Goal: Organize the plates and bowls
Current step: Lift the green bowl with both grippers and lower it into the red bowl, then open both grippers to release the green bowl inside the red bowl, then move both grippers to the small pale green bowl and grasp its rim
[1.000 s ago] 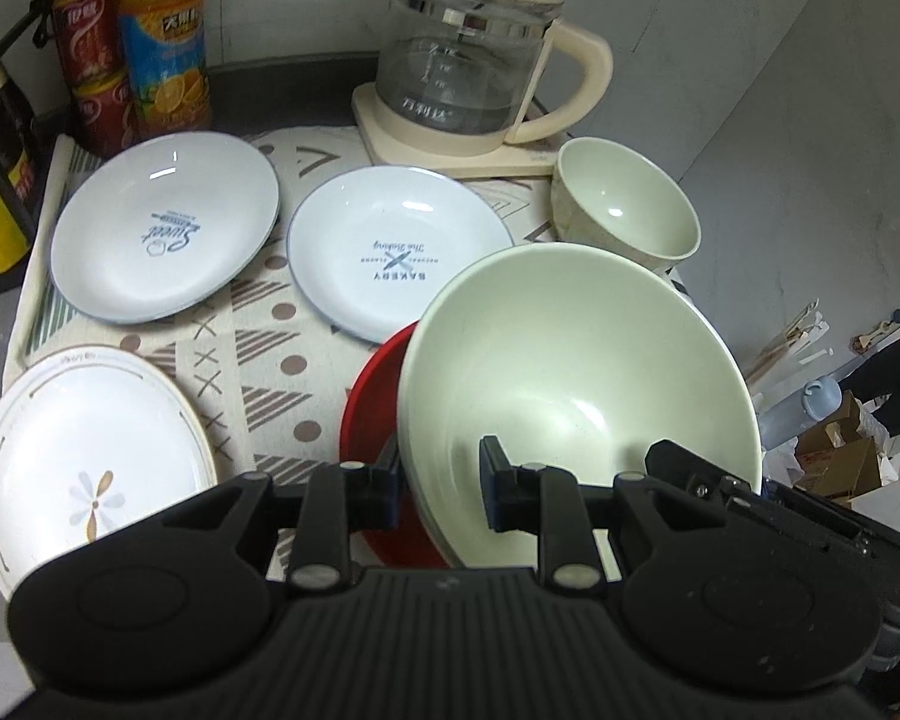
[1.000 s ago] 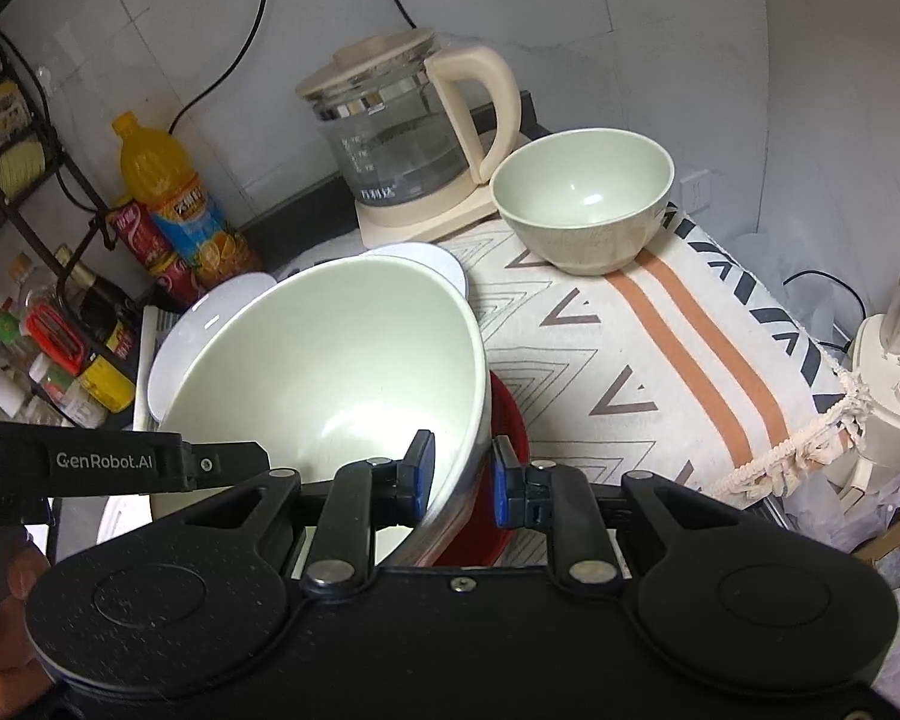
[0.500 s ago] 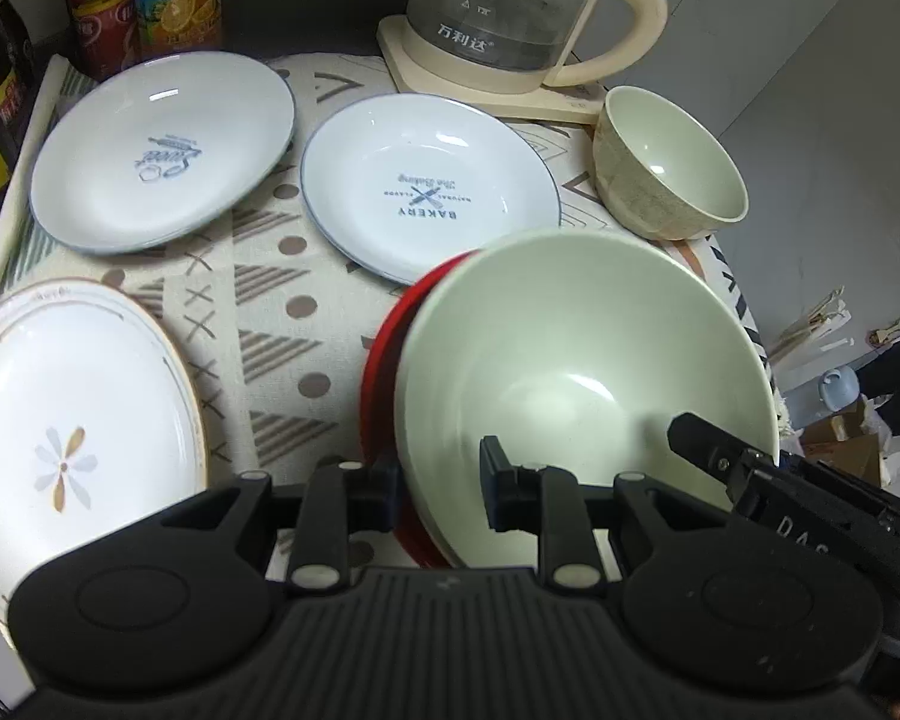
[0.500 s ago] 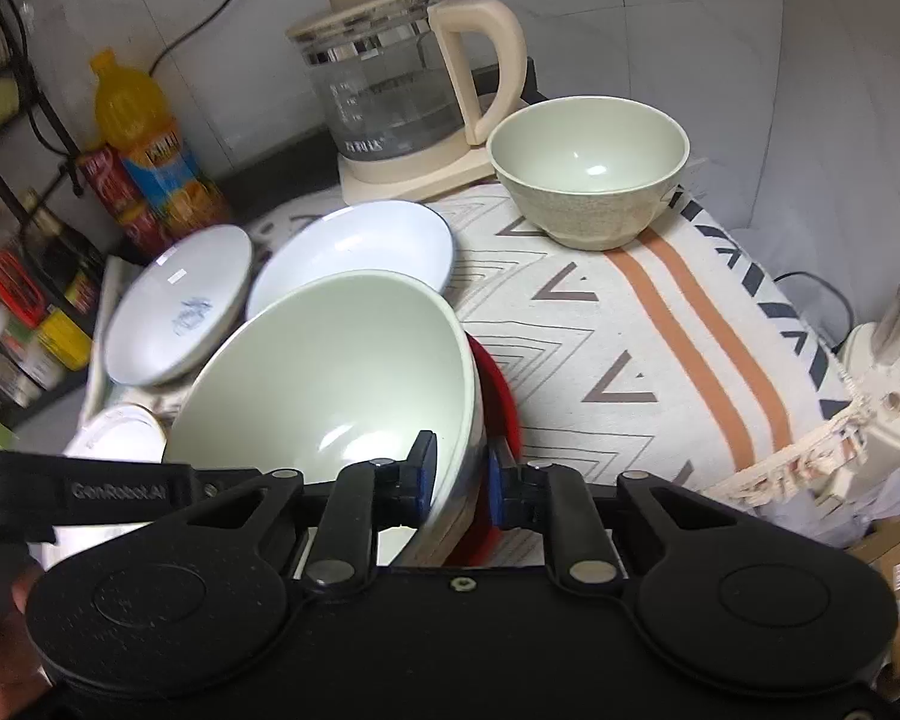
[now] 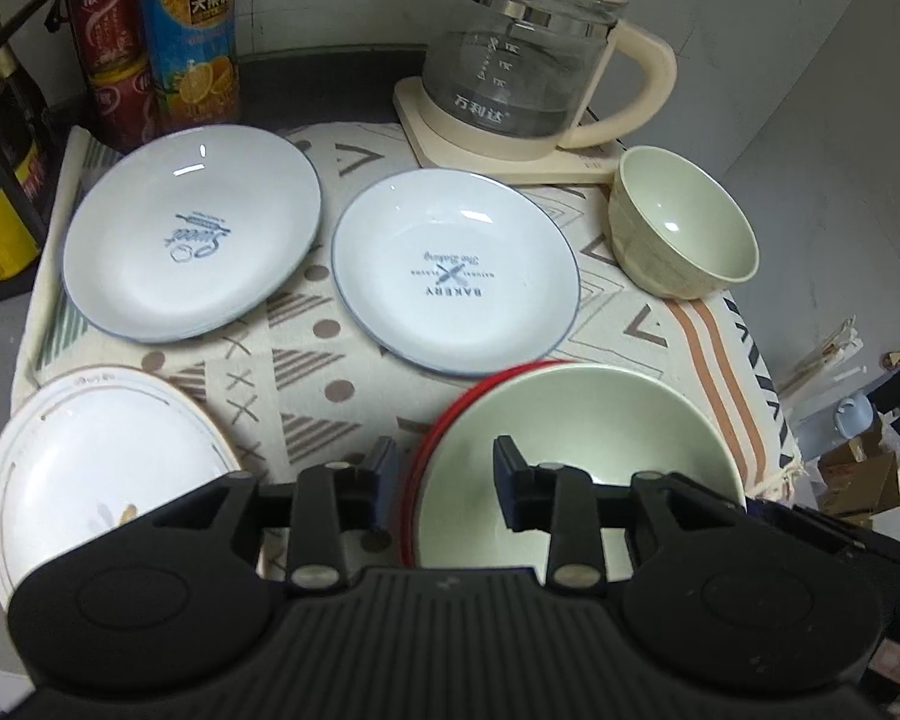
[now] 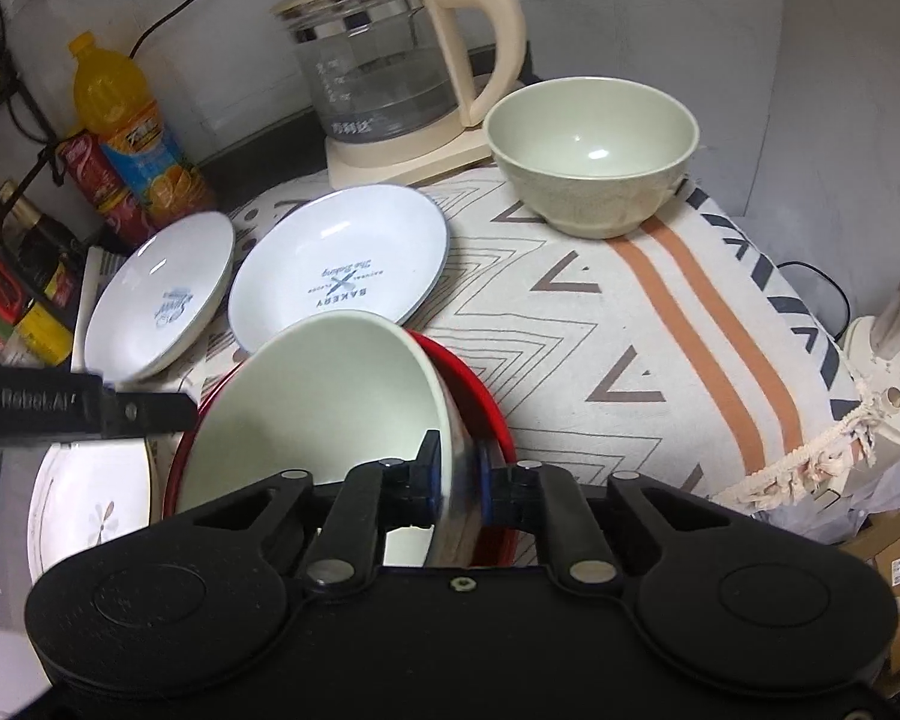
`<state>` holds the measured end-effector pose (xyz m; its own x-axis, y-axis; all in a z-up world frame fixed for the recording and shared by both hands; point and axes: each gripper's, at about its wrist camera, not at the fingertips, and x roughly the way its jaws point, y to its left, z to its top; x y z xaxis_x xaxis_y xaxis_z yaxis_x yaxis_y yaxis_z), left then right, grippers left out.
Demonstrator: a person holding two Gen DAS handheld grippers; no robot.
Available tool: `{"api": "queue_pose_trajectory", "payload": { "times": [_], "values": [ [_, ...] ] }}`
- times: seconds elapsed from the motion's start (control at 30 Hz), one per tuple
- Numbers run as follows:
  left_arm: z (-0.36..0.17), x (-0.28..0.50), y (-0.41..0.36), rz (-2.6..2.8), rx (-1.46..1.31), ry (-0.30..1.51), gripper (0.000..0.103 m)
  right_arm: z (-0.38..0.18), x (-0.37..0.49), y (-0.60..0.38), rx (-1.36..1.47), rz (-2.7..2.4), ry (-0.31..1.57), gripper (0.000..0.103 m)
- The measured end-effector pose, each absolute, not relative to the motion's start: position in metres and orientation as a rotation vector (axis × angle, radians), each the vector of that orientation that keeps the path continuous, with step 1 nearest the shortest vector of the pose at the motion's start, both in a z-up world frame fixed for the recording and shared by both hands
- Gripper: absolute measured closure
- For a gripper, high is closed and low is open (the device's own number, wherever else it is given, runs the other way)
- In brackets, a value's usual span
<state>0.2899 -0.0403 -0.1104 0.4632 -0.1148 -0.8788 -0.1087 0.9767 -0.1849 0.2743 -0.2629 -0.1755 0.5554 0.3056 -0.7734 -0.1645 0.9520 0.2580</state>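
1. The left gripper [image 5: 444,480] has just been opening; its jaws now stand apart on either side of the near rims of the red bowl [image 5: 417,480] and the big green bowl [image 5: 576,438], with neither pad pressing.
2. The right gripper [image 6: 457,480] is clamped on the right rim of the big green bowl [image 6: 318,402], one pad inside, one outside.
3. The big green bowl sits inside the red bowl [image 6: 480,396], tilted, at the near edge of the tabletop [image 6: 570,324].
4. Behind it lie two white plates: the "Bakery" plate [image 5: 456,282] and the "Sweet" plate [image 5: 192,234], side by side and apart.
5. A flower plate [image 5: 96,468] lies at the near left corner.
6. A small green bowl [image 5: 684,228] stands upright at the far right, just beside the kettle [image 5: 528,54].
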Motion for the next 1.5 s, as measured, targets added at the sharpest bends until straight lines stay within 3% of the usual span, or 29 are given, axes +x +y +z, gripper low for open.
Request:
{"api": "queue_pose_trajectory", "payload": {
  "times": [0.07,0.13,0.3,0.47,0.53,0.63,1.5],
  "values": [
    [-0.109,0.293,-0.041,-0.002,-0.226,1.088,0.062,-0.168,0.272,-0.265,0.178,0.291,0.920,0.078],
    [-0.108,0.297,-0.042,-0.001,-0.222,1.081,0.061,-0.157,0.272,-0.266,0.174,0.303,0.884,0.061],
    [-0.100,0.313,-0.054,-0.027,-0.193,1.046,0.051,-0.142,0.280,-0.282,0.187,0.277,0.822,0.058],
    [-0.095,0.332,-0.070,-0.074,-0.189,1.015,0.028,-0.144,0.291,-0.305,0.226,0.218,0.811,0.058],
    [-0.095,0.339,-0.075,-0.090,-0.191,1.010,0.026,-0.145,0.295,-0.312,0.241,0.201,0.810,0.057],
    [-0.097,0.351,-0.083,-0.107,-0.191,1.014,0.025,-0.146,0.303,-0.322,0.267,0.176,0.798,0.051],
    [-0.149,0.485,-0.149,-0.189,-0.179,1.056,0.028,-0.189,0.413,-0.356,0.462,0.014,0.874,0.051]
  ]
}}
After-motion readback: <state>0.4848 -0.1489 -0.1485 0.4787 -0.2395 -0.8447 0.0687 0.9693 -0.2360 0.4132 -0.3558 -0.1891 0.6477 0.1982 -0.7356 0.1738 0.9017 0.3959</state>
